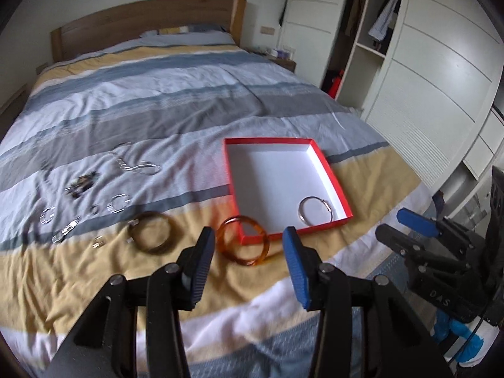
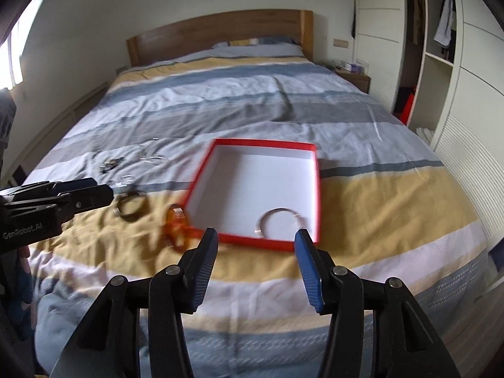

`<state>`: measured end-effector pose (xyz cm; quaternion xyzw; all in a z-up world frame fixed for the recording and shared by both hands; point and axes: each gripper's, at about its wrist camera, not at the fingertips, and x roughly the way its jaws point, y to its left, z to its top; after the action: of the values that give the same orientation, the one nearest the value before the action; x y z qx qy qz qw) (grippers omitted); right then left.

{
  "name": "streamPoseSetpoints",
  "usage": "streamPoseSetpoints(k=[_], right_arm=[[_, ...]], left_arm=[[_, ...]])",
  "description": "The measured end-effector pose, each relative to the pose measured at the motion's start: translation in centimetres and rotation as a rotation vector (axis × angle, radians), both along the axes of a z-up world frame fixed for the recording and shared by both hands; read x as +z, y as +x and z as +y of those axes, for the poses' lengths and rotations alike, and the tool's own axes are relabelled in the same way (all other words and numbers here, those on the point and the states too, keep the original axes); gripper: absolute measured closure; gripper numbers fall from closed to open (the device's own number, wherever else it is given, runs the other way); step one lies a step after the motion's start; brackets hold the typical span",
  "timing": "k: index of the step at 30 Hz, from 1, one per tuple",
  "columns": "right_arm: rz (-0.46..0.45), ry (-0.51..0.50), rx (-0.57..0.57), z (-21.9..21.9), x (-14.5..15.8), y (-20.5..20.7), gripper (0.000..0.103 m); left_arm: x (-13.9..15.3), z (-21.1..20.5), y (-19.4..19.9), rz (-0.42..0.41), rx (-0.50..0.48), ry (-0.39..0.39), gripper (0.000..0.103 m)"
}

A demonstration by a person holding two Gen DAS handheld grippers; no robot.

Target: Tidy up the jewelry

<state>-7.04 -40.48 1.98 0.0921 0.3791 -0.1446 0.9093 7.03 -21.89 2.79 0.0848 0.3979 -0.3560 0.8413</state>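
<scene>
Sorting under way: silver bangle (image 1: pixel 316 210) already inside red box (image 1: pixel 336 179), amber bangle (image 1: pixel 243 240) next by the look of it, touching the box's near-left corner on the striped duvet (image 1: pixel 176 100). Left gripper (image 1: pixel 249 245) spread wide, empty, aimed at that ring; right gripper (image 2: pixel 256 245) likewise wide and empty near the box's front rim. Next move probably needs lowering and pinching the translucent orange band. Brown bangle (image 1: pixel 153 232) and small silver pieces (image 1: pixel 94 201) loose further left.

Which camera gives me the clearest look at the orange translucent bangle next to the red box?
The left wrist view: the orange translucent bangle is sharp there, leaning on the near left corner of the shallow red cardboard box. In the right wrist view the bangle is motion-blurred and smaller.
</scene>
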Motion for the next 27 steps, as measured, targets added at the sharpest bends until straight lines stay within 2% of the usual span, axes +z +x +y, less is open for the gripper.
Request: streamPoseSetpoints(k=[7,12,19,27], right_arm=[[-0.064,-0.016,0.056,4.4,2.5,-2.5,0.049],[-0.088,-0.021,0.068,5.1,3.0,-3.6,0.047],[-0.072,-0.003,0.056,3.9,1.3,-2.5,0.047],[0.003,0.013,0.051,2.0,-2.9,1.3,0.047]], left_arm=[[1.6,4.6,-3.2,-0.036,0.061,-0.024,0.060],[0.9,5.0,-4.0,-0.030,0.062,-0.016,0.060],[-2.7,3.4,-2.0,0.015,0.056,0.022,0.060],[-9.4,0.6,3.4,0.146,0.041,0.050,0.060]])
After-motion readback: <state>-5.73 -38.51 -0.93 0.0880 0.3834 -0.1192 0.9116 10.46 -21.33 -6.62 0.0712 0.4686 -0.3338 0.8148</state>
